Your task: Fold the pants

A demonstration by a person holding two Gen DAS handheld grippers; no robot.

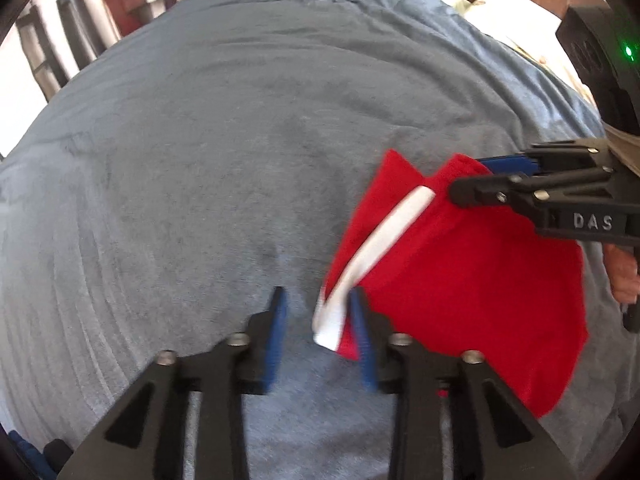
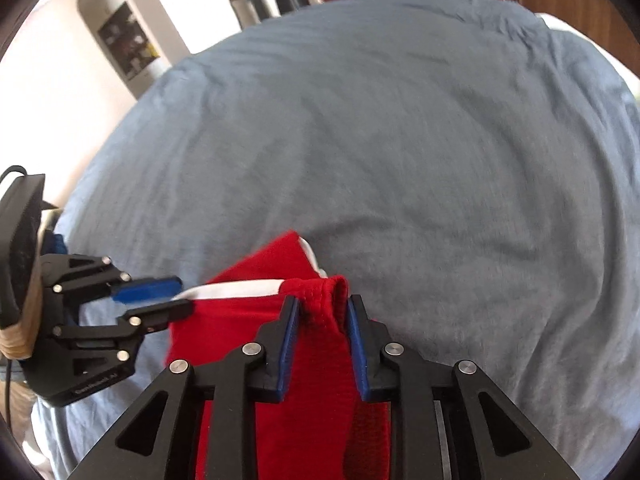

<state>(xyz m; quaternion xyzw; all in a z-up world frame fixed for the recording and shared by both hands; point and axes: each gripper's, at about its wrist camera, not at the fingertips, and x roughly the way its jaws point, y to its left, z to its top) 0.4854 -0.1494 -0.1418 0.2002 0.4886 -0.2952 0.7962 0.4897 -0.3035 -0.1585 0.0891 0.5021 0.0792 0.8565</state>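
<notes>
Two tools: both over a bed spread with a grey-blue blanket (image 1: 208,128), one pair of red pants (image 1: 472,280) between them.
Left tool (image 1: 320,300): jaws stand wide apart, blue pads (image 1: 278,336) facing each other, nothing pinched between them.
Left tool and pants: a white-striped corner of the pants lies just inside the right-hand pad; whether it touches the pad cannot be told through the blur.
Left tool from the other camera: the left tool (image 2: 182,294) sits to the left of the right tool, its two fingers parted, tips at the white stripe (image 2: 236,290) on the near edge of the cloth.
Pants: red with a white stripe (image 1: 384,240), bunched and partly lifted, lying ahead and to the right of the left tool, well over the blanket.
Right tool (image 2: 322,304): jaws narrowed on a raised fold of the red pants (image 2: 320,340); the fold fills the gap and both blue pads (image 2: 290,340) press its sides.
Right tool from the left camera: the right tool (image 1: 464,178) reaches in from the right, tips at the upper edge of the pants.
Blanket ahead of the right tool: grey-blue blanket (image 2: 400,140), softly creased.
</notes>
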